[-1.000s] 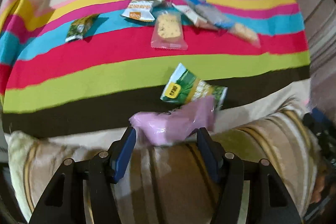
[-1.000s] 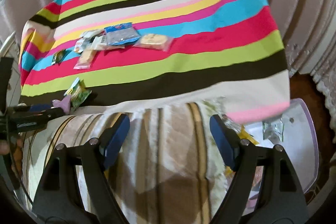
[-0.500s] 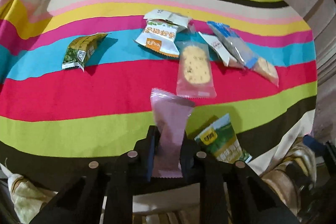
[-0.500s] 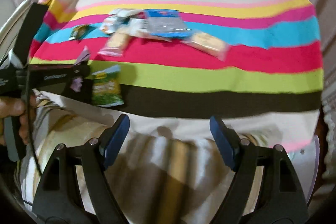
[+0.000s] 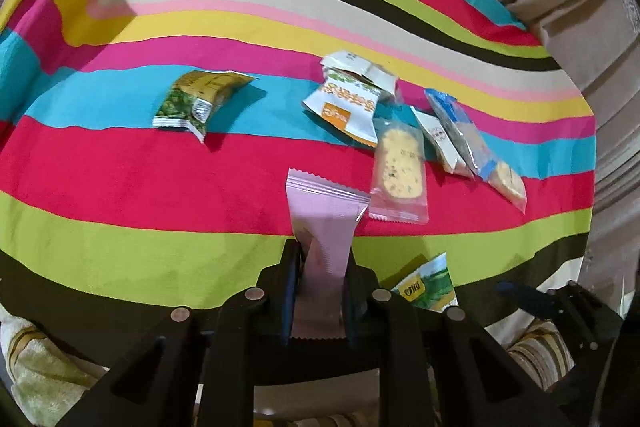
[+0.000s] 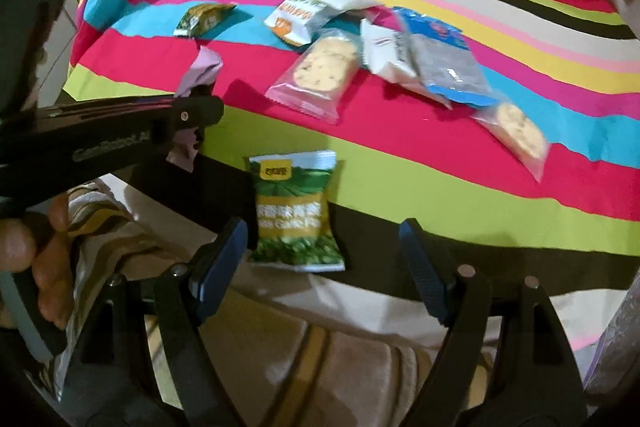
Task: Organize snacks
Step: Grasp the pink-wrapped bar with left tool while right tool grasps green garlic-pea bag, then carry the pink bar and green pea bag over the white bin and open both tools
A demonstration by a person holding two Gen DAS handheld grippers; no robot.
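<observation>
Snacks lie scattered on a striped cloth (image 5: 120, 251) with bands of red, lime, blue, magenta, yellow and brown. Pink packet (image 5: 324, 223), plain, no print readable, is clamped between the pads of the left gripper (image 5: 318, 291); jaws pinched tight on its lower half, serrated top edge sticking up over the red stripe. In the right wrist view the same left gripper (image 6: 192, 115) comes in from the left edge, held by a hand (image 6: 44, 251), grey lettering along its body blurred, roughly "GenRobot". The crumpled pink packet (image 6: 202, 71) pokes out above it.

Right gripper (image 6: 322, 267) has jaws spread wide, nothing between the pads, blue pads either side of a green pea packet (image 6: 296, 215) just ahead of them. That packet lies flat across the lime and brown stripes. It has a yellow logo tag at the top and a yellow band with white text, partly reading "Garlic"; the rest is too blurred.

Further back, a second green-yellow packet (image 5: 196, 99) sits alone on the blue stripe. A cluster lies to its right: white-orange packet (image 5: 348, 107) with orange lettering, unreadable; clear-wrapped cookie (image 5: 400, 171) with pink ends; white packet (image 6: 386, 53); blue-edged clear packet (image 6: 444, 63); another clear-wrapped cookie (image 6: 516, 131) at the far right. The cluster items overlap or touch. A beige striped fabric (image 6: 320, 347) hangs below the cloth edge.
</observation>
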